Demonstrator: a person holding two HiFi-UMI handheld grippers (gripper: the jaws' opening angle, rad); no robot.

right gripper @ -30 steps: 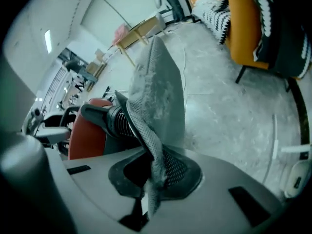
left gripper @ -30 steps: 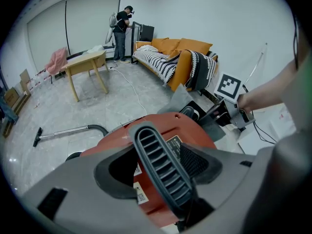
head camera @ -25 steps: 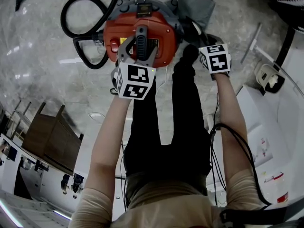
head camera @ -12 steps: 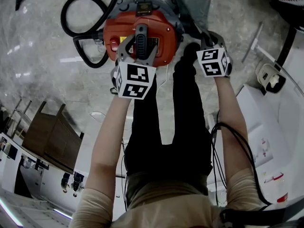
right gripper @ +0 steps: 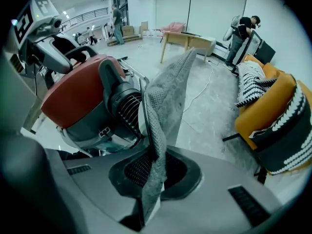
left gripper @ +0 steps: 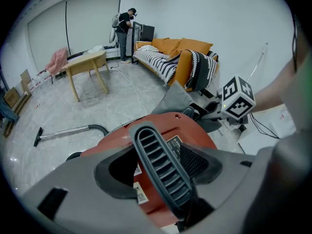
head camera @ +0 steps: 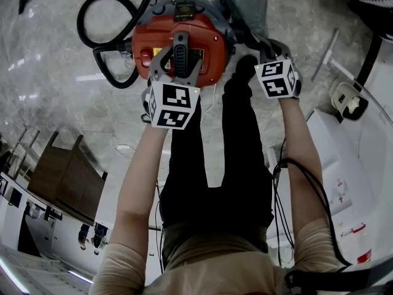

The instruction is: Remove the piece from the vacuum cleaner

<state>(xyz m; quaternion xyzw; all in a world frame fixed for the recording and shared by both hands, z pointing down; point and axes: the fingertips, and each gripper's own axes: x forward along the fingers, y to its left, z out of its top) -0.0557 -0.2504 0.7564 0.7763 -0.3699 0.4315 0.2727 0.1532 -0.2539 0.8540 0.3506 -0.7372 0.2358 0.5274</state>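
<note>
While left tongs (left gripper: pixel 163 174) clamp the vacuum cleaner's (right gripper: pixel 78 94) handle (left gripper: pixel 156 155), right tongs (right gripper: pixel 153 179) pinch its grey piece (right gripper: pixel 168 91) — marbled floor (right gripper: pixel 204 111), orange sofa (right gripper: pixel 265 106).

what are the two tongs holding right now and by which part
The left tongs are shut on the black ribbed handle atop the vacuum cleaner. The right tongs pinch the grey cloth piece by its near edge.

Floor (head camera: pixel 55 109): grey, marbled, polished.
Standing or lying directly on it:
- vacuum cleaner (head camera: pixel 206 45), red body, upright;
- its black hose (left gripper: pixel 95 127), looped beside the body, running into a metal wand (left gripper: pixel 63 132) laid flat, floor nozzle (left gripper: pixel 37 137) at the far end;
- wooden table (left gripper: pixel 87 61), four legs;
- orange sofa (left gripper: pixel 178 57) along the wall;
- white cable (left gripper: pixel 130 86), trailing between the table and the sofa;
- cardboard boxes (left gripper: pixel 14 95), leaning at the wall.
</note>
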